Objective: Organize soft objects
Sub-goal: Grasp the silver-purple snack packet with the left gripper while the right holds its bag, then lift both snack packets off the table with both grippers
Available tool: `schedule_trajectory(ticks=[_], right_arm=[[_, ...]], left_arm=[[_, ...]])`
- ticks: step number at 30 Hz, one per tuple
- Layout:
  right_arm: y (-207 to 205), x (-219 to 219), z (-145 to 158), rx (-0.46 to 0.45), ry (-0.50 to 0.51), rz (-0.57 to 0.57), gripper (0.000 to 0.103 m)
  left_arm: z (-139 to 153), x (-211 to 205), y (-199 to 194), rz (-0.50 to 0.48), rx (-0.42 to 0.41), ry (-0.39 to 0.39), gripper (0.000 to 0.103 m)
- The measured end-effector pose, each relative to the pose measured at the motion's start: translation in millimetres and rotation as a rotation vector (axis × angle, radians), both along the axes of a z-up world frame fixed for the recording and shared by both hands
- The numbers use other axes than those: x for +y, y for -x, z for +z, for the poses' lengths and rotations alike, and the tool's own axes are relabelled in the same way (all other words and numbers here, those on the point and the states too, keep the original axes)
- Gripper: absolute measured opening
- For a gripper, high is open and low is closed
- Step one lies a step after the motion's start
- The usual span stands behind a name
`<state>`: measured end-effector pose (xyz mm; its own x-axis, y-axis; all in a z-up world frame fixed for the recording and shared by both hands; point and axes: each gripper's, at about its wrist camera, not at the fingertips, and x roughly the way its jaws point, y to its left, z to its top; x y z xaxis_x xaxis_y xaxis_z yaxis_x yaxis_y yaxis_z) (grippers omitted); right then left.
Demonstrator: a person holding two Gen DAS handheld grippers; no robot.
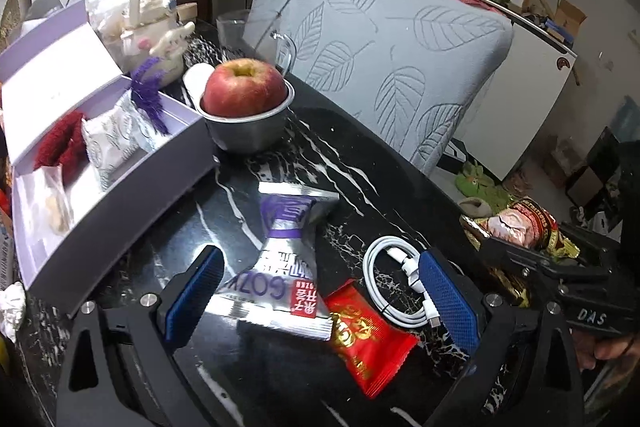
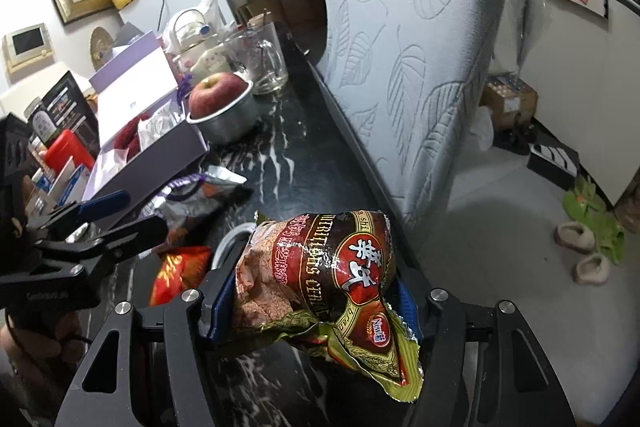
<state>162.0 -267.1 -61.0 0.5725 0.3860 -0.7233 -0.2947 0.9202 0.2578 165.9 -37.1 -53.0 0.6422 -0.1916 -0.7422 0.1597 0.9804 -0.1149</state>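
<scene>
Over the black table (image 1: 384,163) | right gripper (image 2: 310,301) clenched on cereal bag (image 2: 320,267), held clear of the top | left gripper (image 1: 320,291) released, astride silver packet (image 1: 276,267) | advice: carry bag level to purple box (image 1: 120,195), lower inside, then let go.

Two wrist cameras, each looking forward and steeply down along its own gripper fingers, close over a dark marble table (image 1: 320,143).
Both face the chair (image 1: 400,59) and share the apple (image 2: 216,97), purple box (image 1: 120,195) and snack packets (image 1: 280,267); each sees the other gripper at its edge.
</scene>
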Motion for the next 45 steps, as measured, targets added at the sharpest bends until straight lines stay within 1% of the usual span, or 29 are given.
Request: schedule_trajectory(ticks=[3, 6, 9, 11, 12, 13, 17, 18, 20, 21, 23, 28, 32, 39, 45], right_arm=[[-2.3, -1.6, -4.7, 0.022, 0.001, 0.000, 0.064], [-5.7, 0.3, -8.2, 0.033, 0.007, 0.006, 0.064], [-9.9, 1.9, -11.3, 0.040, 0.000, 0.014, 0.064], [-13.6, 4.3, -13.7, 0.048, 0.000, 0.017, 0.064], [-16.2, 6.3, -15.3, 0.054, 0.000, 0.021, 0.064], [-17.2, 6.8, -16.2, 0.057, 0.001, 0.023, 0.064], [-23.9, 11.4, -19.9, 0.070, 0.015, 0.028, 0.064], [-25.0, 12.4, -20.1, 0.071, 0.019, 0.030, 0.064], [-26.7, 13.8, -20.7, 0.072, 0.025, 0.034, 0.064], [-27.5, 14.6, -20.9, 0.076, 0.022, 0.037, 0.064], [-28.1, 14.4, -22.0, 0.083, 0.014, 0.041, 0.064], [-25.4, 13.9, -24.3, 0.085, 0.017, 0.042, 0.064], [-17.1, 14.4, -25.9, 0.081, 0.012, 0.056, 0.064], [2.0, 13.3, -26.5, 0.071, 0.006, 0.073, 0.064], [18.1, 14.7, -26.7, 0.062, 0.015, 0.093, 0.064]], left_arm=[[-4.8, -1.1, -4.8, 0.006, 0.016, -0.002, 0.099], [-10.5, 3.4, -12.5, 0.047, 0.015, -0.036, 0.097], [-18.6, 10.8, -21.0, 0.078, 0.049, -0.044, 0.088], [-25.5, 16.9, -27.0, 0.092, 0.079, -0.042, 0.077], [-28.1, 19.0, -29.1, 0.098, 0.088, -0.043, 0.074], [-30.7, 21.0, -31.2, 0.101, 0.098, -0.045, 0.068], [-46.2, 23.8, -41.3, 0.079, 0.144, -0.037, 0.060], [-48.2, 23.2, -42.3, 0.072, 0.148, -0.037, 0.059], [-46.9, 18.6, -42.4, 0.052, 0.129, -0.074, 0.052], [-46.6, 17.5, -42.7, 0.043, 0.122, -0.081, 0.051], [-45.9, 15.7, -42.5, 0.026, 0.111, -0.090, 0.045], [-41.9, 17.2, -36.1, 0.022, 0.098, -0.066, 0.040], [-36.8, 17.2, -25.2, 0.025, 0.090, -0.070, 0.040], [-35.0, 19.8, -1.0, 0.022, 0.104, -0.075, 0.040], [-34.4, 27.7, 24.5, 0.041, 0.125, -0.084, 0.040]])
